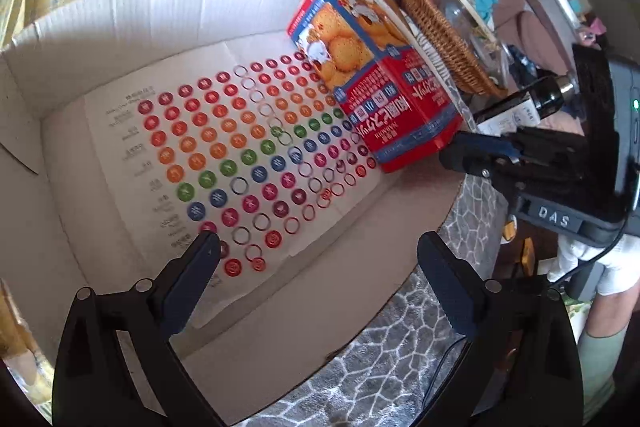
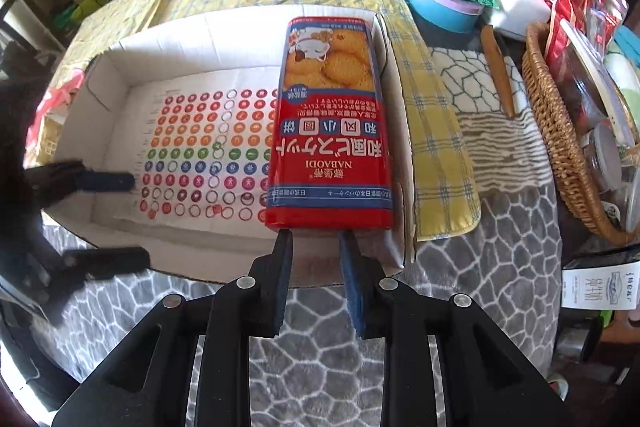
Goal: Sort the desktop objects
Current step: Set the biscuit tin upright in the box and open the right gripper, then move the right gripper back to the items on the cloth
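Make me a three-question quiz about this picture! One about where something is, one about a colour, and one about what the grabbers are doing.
1. Where is the biscuit box?
A. in the wicker basket
B. in the cardboard box, at its right side
C. on the floor

2. What colour is the bowl behind the cardboard box?
A. blue
B. black
C. orange

3. What is the left gripper doing?
A. squeezing the biscuit box
B. holding a bottle
C. open, holding nothing

Answers:
1. B: it stands inside against the right wall, on the sticker sheet.
2. A: its side is plainly blue.
3. C: its fingers are spread wide with only the sheet beneath; the right gripper is at the biscuit box's end.
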{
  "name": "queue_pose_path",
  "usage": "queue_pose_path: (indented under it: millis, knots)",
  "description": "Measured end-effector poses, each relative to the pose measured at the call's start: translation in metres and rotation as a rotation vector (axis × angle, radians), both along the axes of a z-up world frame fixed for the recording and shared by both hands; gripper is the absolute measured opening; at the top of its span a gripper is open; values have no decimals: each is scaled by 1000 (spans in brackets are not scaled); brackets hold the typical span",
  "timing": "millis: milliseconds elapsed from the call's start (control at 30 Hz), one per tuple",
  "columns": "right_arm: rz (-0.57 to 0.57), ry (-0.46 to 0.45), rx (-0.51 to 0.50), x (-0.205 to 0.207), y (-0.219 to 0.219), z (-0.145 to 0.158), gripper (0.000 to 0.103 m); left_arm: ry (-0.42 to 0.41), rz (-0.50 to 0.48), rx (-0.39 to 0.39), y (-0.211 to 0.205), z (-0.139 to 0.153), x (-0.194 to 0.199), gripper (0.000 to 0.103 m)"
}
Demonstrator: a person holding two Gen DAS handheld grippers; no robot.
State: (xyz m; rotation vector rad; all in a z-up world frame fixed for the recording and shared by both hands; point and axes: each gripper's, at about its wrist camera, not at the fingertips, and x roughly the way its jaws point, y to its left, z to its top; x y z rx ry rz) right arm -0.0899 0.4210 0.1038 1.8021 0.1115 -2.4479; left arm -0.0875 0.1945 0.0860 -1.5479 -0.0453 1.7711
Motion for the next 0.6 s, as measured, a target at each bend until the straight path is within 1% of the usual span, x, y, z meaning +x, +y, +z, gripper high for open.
queue_pose_path:
  millis: [100,133,233,400,433,500,567,600]
  knots:
    - [13,34,24,8,-2,13,25,8,43,20,-12,9,-11,98]
    - [6,50,23,10,0,18,25,1,58,47,-18,14,-15,98]
    - [-26,113,-23,17,7,38,25,-20,109,134,-35,29,-21,98]
    - [-61,233,-106,27,3,72,27,30,142,230,-57,66,-13,99]
    - [-56,254,-121,29,-2,77,29,42,154,245,-67,75,-11,99]
    - [-28,292,-154,37,-19,87,30,72,177,266,-89,92,-5,99]
    - [10,323,-174,45,-39,94,31,109,223,266,-121,106,-1,101]
    - [33,337,-189,49,-53,97,35,127,249,263,-138,110,2,101]
